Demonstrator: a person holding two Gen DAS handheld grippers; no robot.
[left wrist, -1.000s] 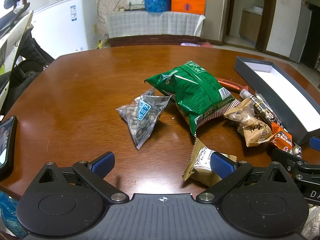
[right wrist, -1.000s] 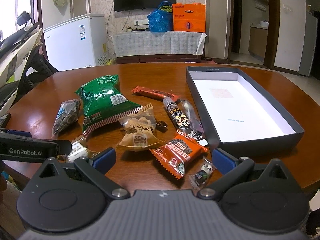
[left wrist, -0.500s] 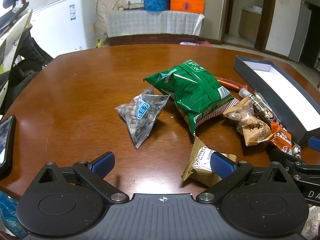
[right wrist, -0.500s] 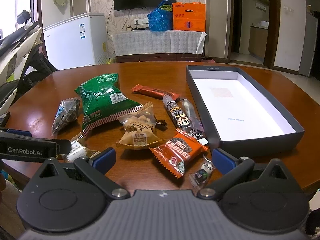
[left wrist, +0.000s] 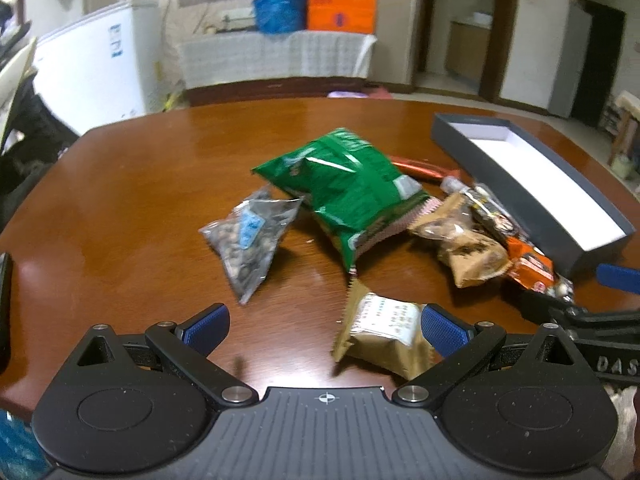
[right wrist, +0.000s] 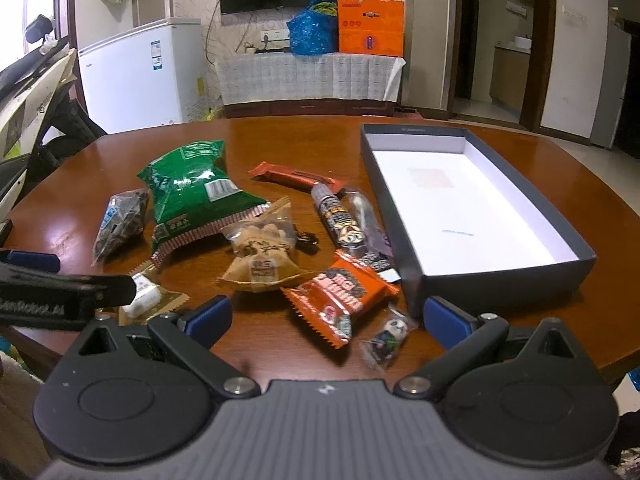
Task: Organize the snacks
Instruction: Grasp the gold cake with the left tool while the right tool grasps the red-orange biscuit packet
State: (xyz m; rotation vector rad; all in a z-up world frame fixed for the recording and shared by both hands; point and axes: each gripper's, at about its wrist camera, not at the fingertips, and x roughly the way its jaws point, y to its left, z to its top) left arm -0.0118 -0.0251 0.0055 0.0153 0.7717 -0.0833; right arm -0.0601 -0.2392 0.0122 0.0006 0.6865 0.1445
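Note:
Several snacks lie on a brown table (right wrist: 248,144): a green bag (right wrist: 192,196), a clear nut pouch (left wrist: 250,240), a tan packet (right wrist: 260,258), an orange packet (right wrist: 340,296), a red bar (right wrist: 294,174) and a small candy (right wrist: 386,338). A gold-and-white packet (left wrist: 384,334) lies just inside my left gripper's (left wrist: 324,326) right fingertip. That gripper is open and holds nothing. My right gripper (right wrist: 326,316) is open too, with the orange packet and the candy between its fingertips. An open dark box (right wrist: 472,200) with a white inside stands at the right.
A black phone (left wrist: 4,300) lies at the table's left edge. Beyond the table are a white fridge (right wrist: 140,76) and a low cabinet with a blue bag (right wrist: 314,34) and an orange box (right wrist: 370,28).
The left gripper has risen and tilted a little, so the snacks sit lower in its view and look blurred. The right gripper has edged forward slightly. Both stay open.

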